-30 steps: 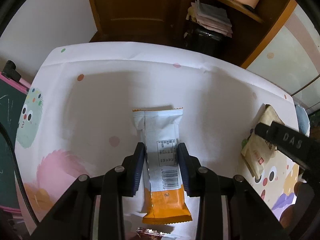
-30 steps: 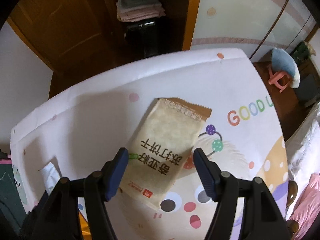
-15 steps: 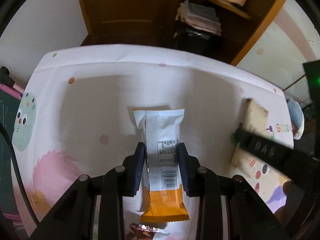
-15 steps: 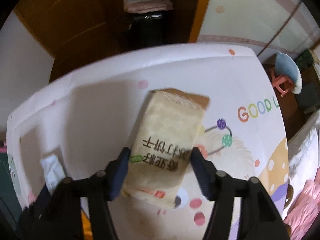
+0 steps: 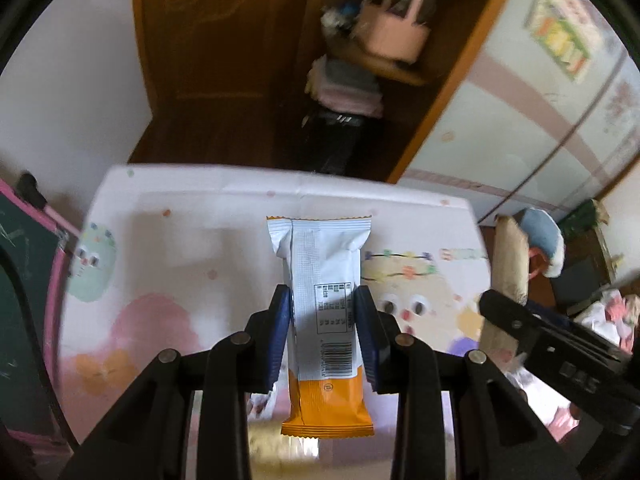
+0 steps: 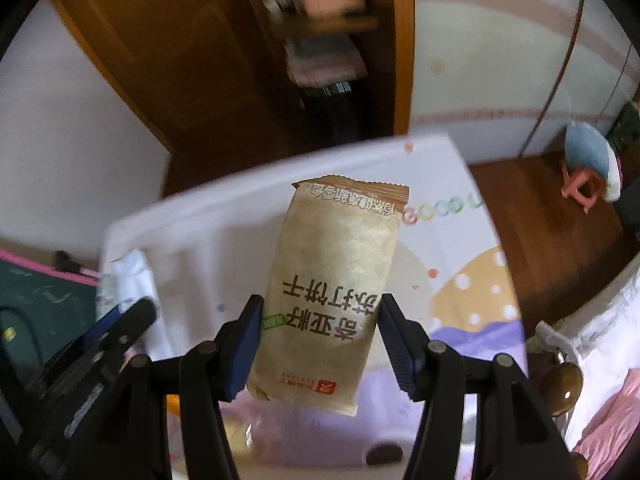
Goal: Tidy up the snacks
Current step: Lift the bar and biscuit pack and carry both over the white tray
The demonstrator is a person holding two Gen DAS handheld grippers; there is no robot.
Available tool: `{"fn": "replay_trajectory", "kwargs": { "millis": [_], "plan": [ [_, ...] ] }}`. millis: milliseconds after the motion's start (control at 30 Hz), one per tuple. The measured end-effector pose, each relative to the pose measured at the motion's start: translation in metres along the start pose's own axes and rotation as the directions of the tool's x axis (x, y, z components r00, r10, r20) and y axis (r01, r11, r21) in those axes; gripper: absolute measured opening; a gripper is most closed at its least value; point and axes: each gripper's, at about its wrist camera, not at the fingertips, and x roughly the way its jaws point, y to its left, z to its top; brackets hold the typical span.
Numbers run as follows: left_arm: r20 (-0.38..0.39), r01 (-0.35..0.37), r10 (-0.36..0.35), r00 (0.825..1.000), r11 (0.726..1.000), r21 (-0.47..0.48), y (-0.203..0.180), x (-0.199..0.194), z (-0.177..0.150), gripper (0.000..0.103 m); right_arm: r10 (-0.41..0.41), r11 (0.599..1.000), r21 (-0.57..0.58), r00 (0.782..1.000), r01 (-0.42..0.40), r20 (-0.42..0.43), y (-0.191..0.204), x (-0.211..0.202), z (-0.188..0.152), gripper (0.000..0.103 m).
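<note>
Orange and white foil fills my left wrist view: my left gripper (image 5: 322, 330) has its jaws clamped on a white-and-orange snack bar (image 5: 324, 320), blue pads pressing both long edges at the barcode panel. The orange end hangs toward 6 o'clock below the pads, and the white crimped end points to 12 o'clock. The bar is clear of the tablecloth (image 5: 168, 272), a white sheet printed with pastel cartoon shapes, which lies beneath it.

At 3 o'clock in that view I see my right gripper (image 5: 502, 304) from the side, with the tan packet edge-on above it.

In the right wrist view, my right gripper (image 6: 320, 334) has its jaws closed on a tan cracker packet (image 6: 334, 284), pads against its two long sides near the lower third. The brown crimped end points to 12 o'clock, slightly tilted toward 1, and the packet hangs above the cloth. At 9 o'clock there, my left gripper (image 6: 132, 312) shows as a dark finger with the white wrapper just beyond it.

Farther out, at 12 o'clock, a wooden door (image 5: 224, 40) and a shelf unit holding a pink basket (image 5: 396, 28) stand blurred. At 2 o'clock in the right view, a small pink stool with a blue cushion (image 6: 590, 164) sits on the wood floor.
</note>
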Motion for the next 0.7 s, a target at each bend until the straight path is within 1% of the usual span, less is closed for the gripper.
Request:
{"fn": "replay_trajectory", "kwargs": {
  "millis": [67,100,133,200,233,333,400,500,600,667,700],
  "plan": [
    [0.024,0.008,-0.009,1.000,0.999,0.037,-0.006,-0.046,-0.009,0.031,0.043,0.999,-0.031,0.997,-0.041,0.064,0.001,-0.047,-0.013,0.058],
    [0.029,0.010,-0.011,1.000,0.999,0.046,-0.008,-0.059,-0.012,0.031,0.059,0.997,-0.045,0.995,-0.055,0.085,0.001,-0.064,-0.020,0.058],
    [0.038,0.024,-0.026,0.999,0.998,0.062,-0.010,-0.080,-0.018,0.031,0.079,0.995,-0.068,0.990,-0.072,0.113,0.002,-0.088,-0.030,0.058],
    [0.061,0.035,-0.041,0.997,0.995,0.094,-0.013,-0.115,-0.029,0.031,0.101,0.991,-0.107,0.983,-0.085,0.154,0.004,-0.121,-0.042,0.058],
    [0.079,0.035,-0.045,0.996,0.992,0.124,-0.014,-0.139,-0.040,0.031,0.115,0.987,-0.133,0.977,-0.092,0.179,0.006,-0.143,-0.056,0.058],
    [0.109,0.038,-0.060,0.992,0.981,0.191,-0.019,-0.187,-0.068,0.031,0.158,0.974,-0.193,0.961,-0.115,0.228,0.012,-0.188,-0.098,0.058],
    [0.118,0.047,-0.075,0.990,0.973,0.225,-0.022,-0.209,-0.085,0.031,0.176,0.966,-0.231,0.949,-0.116,0.261,0.017,-0.207,-0.119,0.058],
    [0.138,0.068,-0.112,0.984,0.955,0.289,-0.026,-0.242,-0.121,0.031,0.192,0.950,-0.300,0.922,-0.088,0.337,0.025,-0.236,-0.163,0.058],
    [0.136,0.090,-0.139,0.981,0.944,0.319,-0.028,-0.253,-0.149,0.031,0.201,0.939,-0.338,0.903,-0.067,0.380,0.028,-0.246,-0.199,0.058],
    [0.119,0.114,-0.160,0.980,0.940,0.321,-0.025,-0.254,-0.171,0.031,0.199,0.937,-0.346,0.900,-0.058,0.387,0.029,-0.244,-0.213,0.058],
    [0.106,0.126,-0.167,0.980,0.939,0.320,-0.025,-0.251,-0.180,0.031,0.195,0.939,-0.340,0.902,-0.058,0.384,0.028,-0.240,-0.222,0.058]
  ]
}}
